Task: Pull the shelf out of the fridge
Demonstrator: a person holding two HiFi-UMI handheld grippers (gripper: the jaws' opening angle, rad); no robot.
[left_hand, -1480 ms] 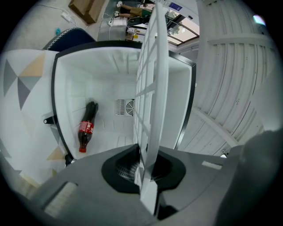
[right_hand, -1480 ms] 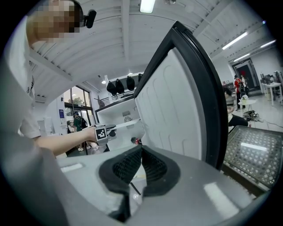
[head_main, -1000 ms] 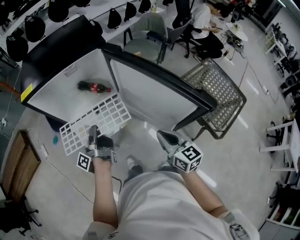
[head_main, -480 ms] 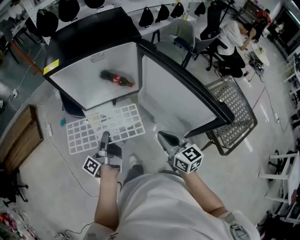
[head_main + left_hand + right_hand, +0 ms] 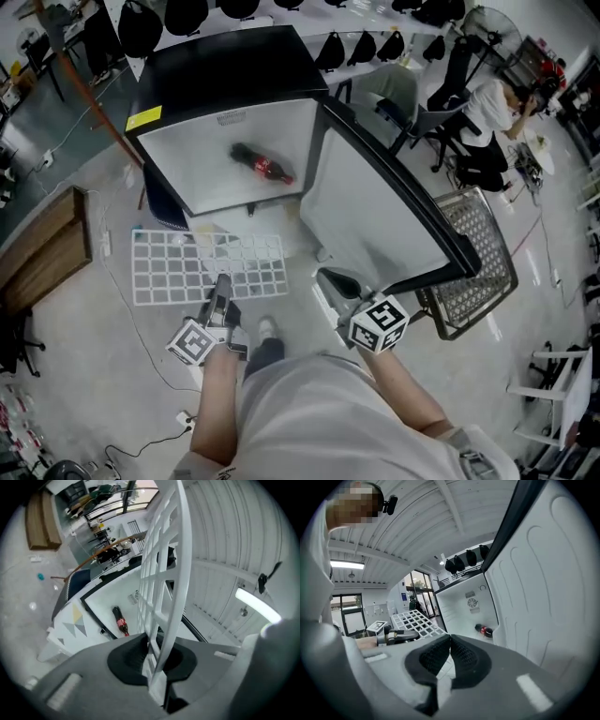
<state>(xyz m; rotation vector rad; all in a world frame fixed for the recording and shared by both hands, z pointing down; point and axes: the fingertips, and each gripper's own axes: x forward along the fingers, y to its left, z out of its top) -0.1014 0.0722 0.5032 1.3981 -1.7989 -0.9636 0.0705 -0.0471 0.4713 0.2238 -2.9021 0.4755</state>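
The white grid shelf [image 5: 202,267] hangs outside the open fridge [image 5: 220,178], just in front of its mouth. My left gripper [image 5: 222,284] is shut on the shelf's near edge. In the left gripper view a shelf bar [image 5: 164,573] stands clamped between the dark pads [image 5: 129,656]. A cola bottle [image 5: 262,164] lies inside the fridge. My right gripper [image 5: 328,277] hovers by the open fridge door [image 5: 375,211], shut with nothing between its pads [image 5: 436,653]. In the right gripper view the shelf [image 5: 417,620] and the left gripper [image 5: 401,634] show at the left.
A wooden box [image 5: 42,248] lies on the floor at the left. A wire mesh chair [image 5: 473,258] stands right of the door. A seated person [image 5: 487,108] and desks are at the back right. Black bags [image 5: 141,23] hang behind the fridge. A cable [image 5: 141,328] runs across the floor.
The shelf has come away from the fridge's mouth toward me and rolled from tilted to nearly flat. Both grippers have drawn back with it; the left keeps its grip.
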